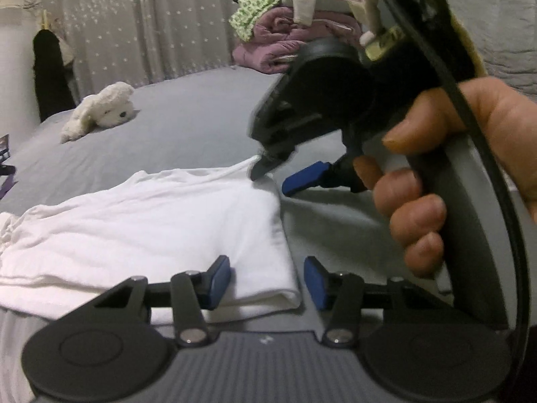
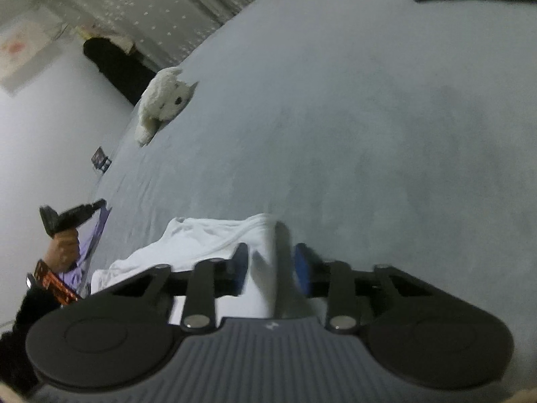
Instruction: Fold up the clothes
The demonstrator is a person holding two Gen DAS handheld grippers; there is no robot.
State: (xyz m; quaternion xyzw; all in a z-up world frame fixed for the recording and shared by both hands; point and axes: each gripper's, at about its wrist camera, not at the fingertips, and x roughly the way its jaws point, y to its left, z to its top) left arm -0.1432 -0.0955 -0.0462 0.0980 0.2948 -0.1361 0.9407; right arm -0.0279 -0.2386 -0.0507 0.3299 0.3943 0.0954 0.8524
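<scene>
Now my left tongs [image 1: 267, 282] stand apart over the white garment's [image 1: 161, 221] folded corner on the grey bed [image 1: 188, 124]; my right tongs [image 2: 271, 265] straddle its edge unclamped; curtain [image 1: 141, 16] behind.

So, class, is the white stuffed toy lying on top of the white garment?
No: the stuffed toy lies apart on the grey bedsheet, beyond the garment.

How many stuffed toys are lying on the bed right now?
1. A white plush toy lies on the grey bed near its far left edge, beyond the white garment. More could be hidden behind the clothes pile.
</scene>
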